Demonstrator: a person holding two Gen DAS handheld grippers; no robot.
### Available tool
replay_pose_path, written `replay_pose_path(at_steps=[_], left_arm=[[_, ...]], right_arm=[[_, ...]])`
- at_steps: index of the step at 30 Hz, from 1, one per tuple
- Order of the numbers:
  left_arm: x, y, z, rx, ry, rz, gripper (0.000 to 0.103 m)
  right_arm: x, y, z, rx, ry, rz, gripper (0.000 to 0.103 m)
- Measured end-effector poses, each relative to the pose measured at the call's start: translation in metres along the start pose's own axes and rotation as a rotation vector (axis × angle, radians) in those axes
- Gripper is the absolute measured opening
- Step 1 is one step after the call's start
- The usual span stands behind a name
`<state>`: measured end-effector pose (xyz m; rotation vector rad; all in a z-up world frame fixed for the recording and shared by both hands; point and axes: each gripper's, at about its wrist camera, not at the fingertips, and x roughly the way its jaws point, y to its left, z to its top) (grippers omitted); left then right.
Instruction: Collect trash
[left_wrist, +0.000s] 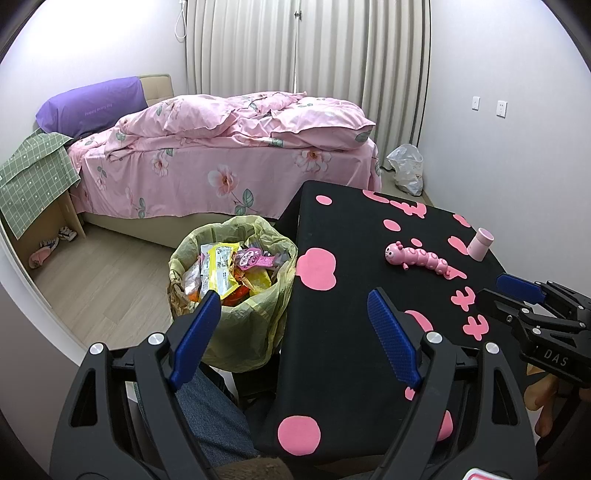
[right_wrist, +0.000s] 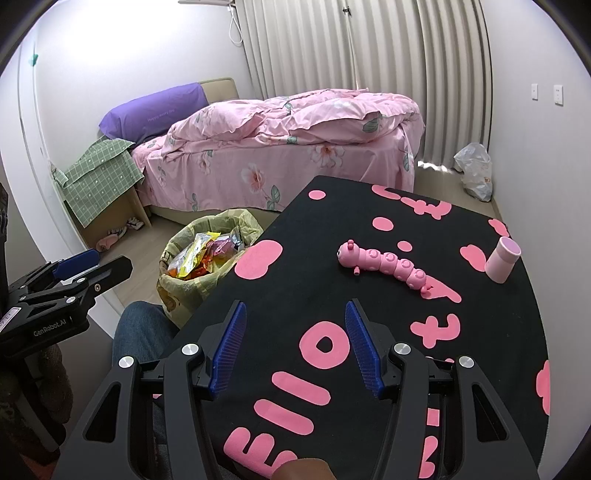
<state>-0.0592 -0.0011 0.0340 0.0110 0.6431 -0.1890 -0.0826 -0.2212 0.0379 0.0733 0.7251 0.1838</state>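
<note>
1. Risk one, as I judge it: no wrapper is left on the surface (right_wrist: 369, 229), only a toy caterpillar (right_wrist: 386, 266) and a pink cup (right_wrist: 503, 264). If either tool goes for them as trash, a keepsake ends up in the bin.
2. Risk two: the bin (left_wrist: 236, 295) looks heaped to its rim. Another piece dropped on top could slide off onto the floor (left_wrist: 107, 273), or a push from a tool could tip the light bag liner.
3. Risk three: the bin stands just beside the surface's edge and close to the person's knee (left_wrist: 210, 413). A swing of the left tool toward it could knock the rim or snag the yellow liner.
4. Left tool (left_wrist: 295, 325): jaws spread wide, nothing between them; it hangs over the near left corner of the surface, with the bin at about 11 o'clock ahead of it.
5. Right tool (right_wrist: 295, 343): jaws apart too, empty, poised over the near part of the surface; caterpillar at about 1 o'clock, cup at 2 o'clock, bin at 10 o'clock.
6. Bin contents: the collected trash is here, a pile of snack wrappers (left_wrist: 221, 269) in yellow, orange and pink foil, reaching the liner's top.
7. Cup: stands tilted-looking at the far right edge of the surface; its inside cannot be seen.
8. White plastic bag (right_wrist: 474, 170): sits on the floor by the curtain at 1 o'clock, well apart from the surface; what it holds cannot be told.
</note>
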Motion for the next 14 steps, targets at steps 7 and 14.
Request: replay_pose_path(at_steps=[7,14], left_arm=[[0.001,-0.004,0.001,0.008,-0.007,-0.006,0.078],[0.037,-0.01,-0.006,0.003,0.099,-0.077,0.078]], right_arm=[[0.001,0.0,0.0,-0.005,0.003,-0.002,0.053],[0.039,-0.052,0.004,-0.006,0.054,0.05,0.053]])
